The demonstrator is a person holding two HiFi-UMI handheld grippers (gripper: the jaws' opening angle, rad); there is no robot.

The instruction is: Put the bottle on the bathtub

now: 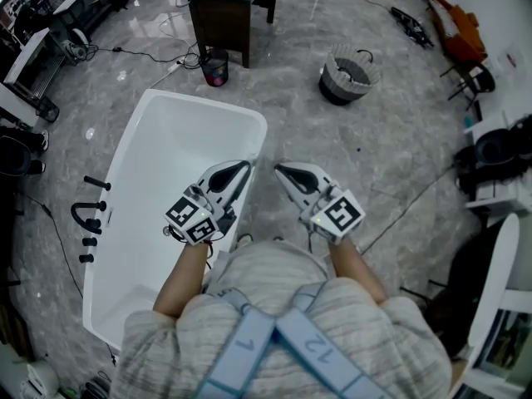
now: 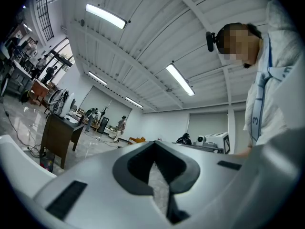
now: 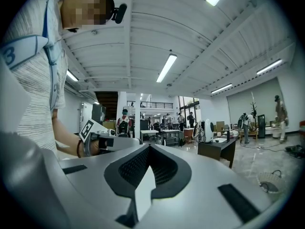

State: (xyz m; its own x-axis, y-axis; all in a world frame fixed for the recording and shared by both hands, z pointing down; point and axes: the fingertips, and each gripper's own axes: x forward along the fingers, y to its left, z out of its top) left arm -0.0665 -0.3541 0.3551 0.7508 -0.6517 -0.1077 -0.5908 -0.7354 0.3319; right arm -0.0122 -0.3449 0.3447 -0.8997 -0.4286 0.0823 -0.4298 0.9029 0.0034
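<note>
White and long, the tub (image 1: pixel 166 173) lies on the grey stone floor (image 1: pixel 332 156), in front of you and to your left. You hold both grippers out in front of your chest, side by side and close to each other but not touching. Your left gripper (image 1: pixel 244 165) is over the right rim of the tub. Its jaws are pressed together and there is nothing between them. Your right gripper (image 1: pixel 282 170) is over the floor, just beside the tub. Its jaws are pressed together too, with nothing in them. Both grippers point away from you, about level. Black taps (image 1: pixel 90 216) stand on the floor by the left side of the tub. Past the far end of the tub stands a dark table (image 1: pixel 229 15) with a small bin (image 1: pixel 214 66) next to it. A round basket (image 1: pixel 349 75) sits on the floor further right, well apart from the tub. I cannot tell where the bottle is; no view shows it.
</note>
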